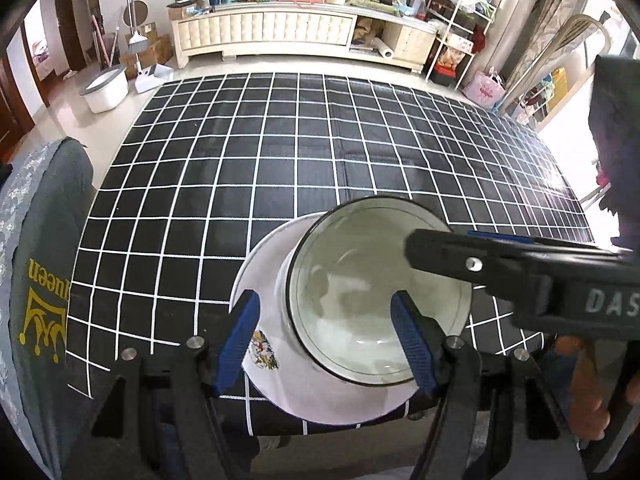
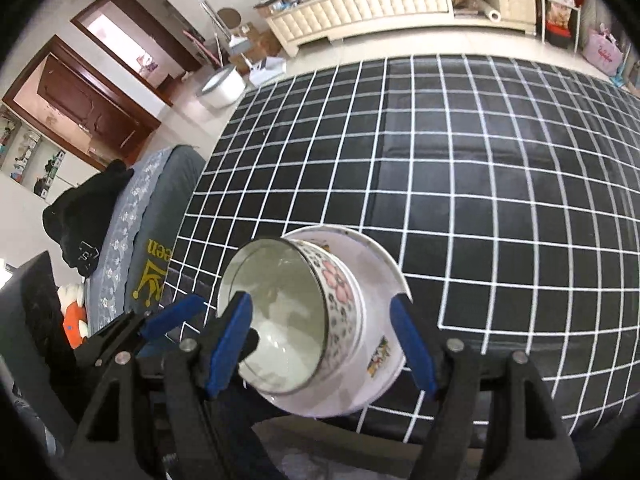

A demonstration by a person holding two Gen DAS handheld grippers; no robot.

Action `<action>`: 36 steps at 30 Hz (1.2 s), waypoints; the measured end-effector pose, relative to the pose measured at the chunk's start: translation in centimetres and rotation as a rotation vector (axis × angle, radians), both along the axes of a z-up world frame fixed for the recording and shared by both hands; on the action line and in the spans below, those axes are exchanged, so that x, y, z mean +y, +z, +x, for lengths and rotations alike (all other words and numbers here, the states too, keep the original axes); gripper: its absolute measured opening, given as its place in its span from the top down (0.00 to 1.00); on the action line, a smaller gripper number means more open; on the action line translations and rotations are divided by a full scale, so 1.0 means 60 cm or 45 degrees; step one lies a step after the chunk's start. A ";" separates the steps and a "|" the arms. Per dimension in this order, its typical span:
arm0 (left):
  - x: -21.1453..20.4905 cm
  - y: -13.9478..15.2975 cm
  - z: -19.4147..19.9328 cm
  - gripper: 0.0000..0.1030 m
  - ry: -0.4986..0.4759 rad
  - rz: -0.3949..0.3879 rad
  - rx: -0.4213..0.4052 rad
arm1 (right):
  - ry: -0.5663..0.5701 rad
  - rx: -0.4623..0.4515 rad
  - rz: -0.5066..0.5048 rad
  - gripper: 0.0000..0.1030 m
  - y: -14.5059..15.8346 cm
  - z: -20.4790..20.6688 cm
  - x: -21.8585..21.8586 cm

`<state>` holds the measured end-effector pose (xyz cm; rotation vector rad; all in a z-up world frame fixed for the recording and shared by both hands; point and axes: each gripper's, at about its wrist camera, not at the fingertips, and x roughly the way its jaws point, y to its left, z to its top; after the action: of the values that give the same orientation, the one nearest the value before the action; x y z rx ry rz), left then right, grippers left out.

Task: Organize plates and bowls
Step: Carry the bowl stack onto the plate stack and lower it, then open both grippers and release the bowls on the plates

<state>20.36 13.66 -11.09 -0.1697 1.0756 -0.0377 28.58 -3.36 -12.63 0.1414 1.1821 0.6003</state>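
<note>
A white bowl with a dark rim and pink flower pattern [image 1: 372,296] [image 2: 296,312] stands on a white plate [image 1: 264,280] [image 2: 372,276] with a small colourful print, at the near edge of the black grid-patterned table [image 1: 280,152]. My left gripper [image 1: 328,340] is open, its blue fingers either side of the bowl's near rim. My right gripper [image 2: 324,336] is open around the bowl's wall, one finger inside the bowl, one outside. The right gripper also reaches in from the right in the left wrist view [image 1: 424,248], its tip over the bowl's right rim.
A grey covered chair [image 1: 36,264] with a yellow crown print stands at the table's left side. The table's near edge [image 2: 400,432] lies just under the plate. A cream sideboard [image 1: 280,32] with clutter, a white tub [image 1: 106,90] and a shelf rack [image 1: 452,40] stand beyond the table.
</note>
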 end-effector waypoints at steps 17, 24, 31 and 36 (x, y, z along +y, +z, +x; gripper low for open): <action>-0.024 0.065 -0.094 0.36 0.035 0.054 -0.158 | -0.082 -0.326 -0.142 0.27 0.070 -0.134 -0.090; -0.052 0.106 -0.160 0.35 0.009 0.144 -0.304 | -0.134 -0.513 -0.179 0.27 0.102 -0.212 -0.119; -0.079 0.158 -0.248 0.15 0.007 0.186 -0.509 | -0.190 -0.707 -0.178 0.23 0.128 -0.284 -0.141; -0.093 0.172 -0.295 0.00 -0.007 0.226 -0.605 | -0.172 -0.808 -0.162 0.05 0.142 -0.343 -0.143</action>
<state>2.66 8.09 -0.74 0.0052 0.6012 0.0131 8.01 -11.92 -4.10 -0.0763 0.5859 0.4031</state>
